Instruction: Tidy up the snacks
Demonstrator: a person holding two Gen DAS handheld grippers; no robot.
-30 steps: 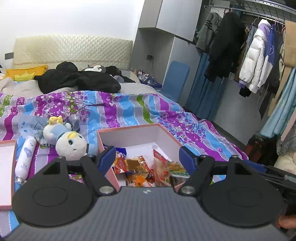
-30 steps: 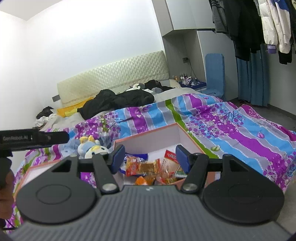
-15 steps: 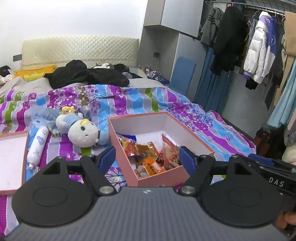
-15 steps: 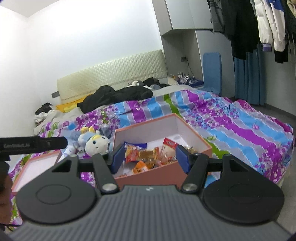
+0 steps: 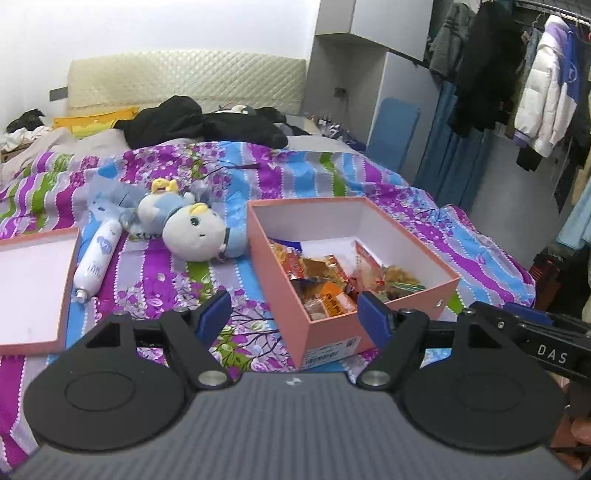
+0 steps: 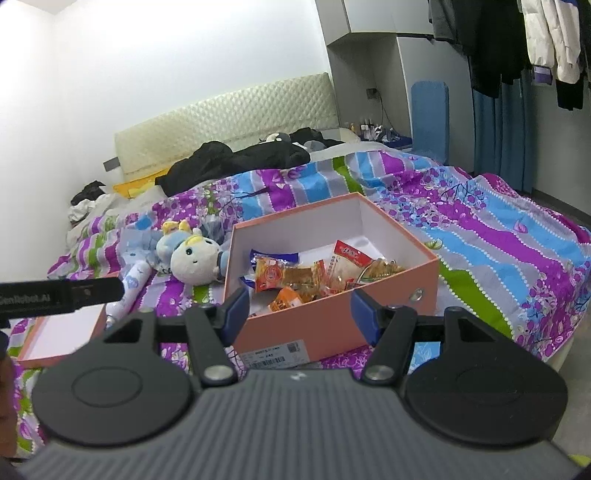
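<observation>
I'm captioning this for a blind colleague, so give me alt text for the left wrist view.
An open pink box holding wrapped snacks sits on a striped purple bedspread, just beyond the open, empty left tool. A plush doll, a white tube and the box lid lie to its left.

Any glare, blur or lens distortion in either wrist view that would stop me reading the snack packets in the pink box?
Left wrist view: fisheye bends the wardrobe edges; snack packets in the pink box are sharp, their print too small to read. Right wrist view: bright white wall, slightly washed out; no glare on the packets, edges curved.
</observation>
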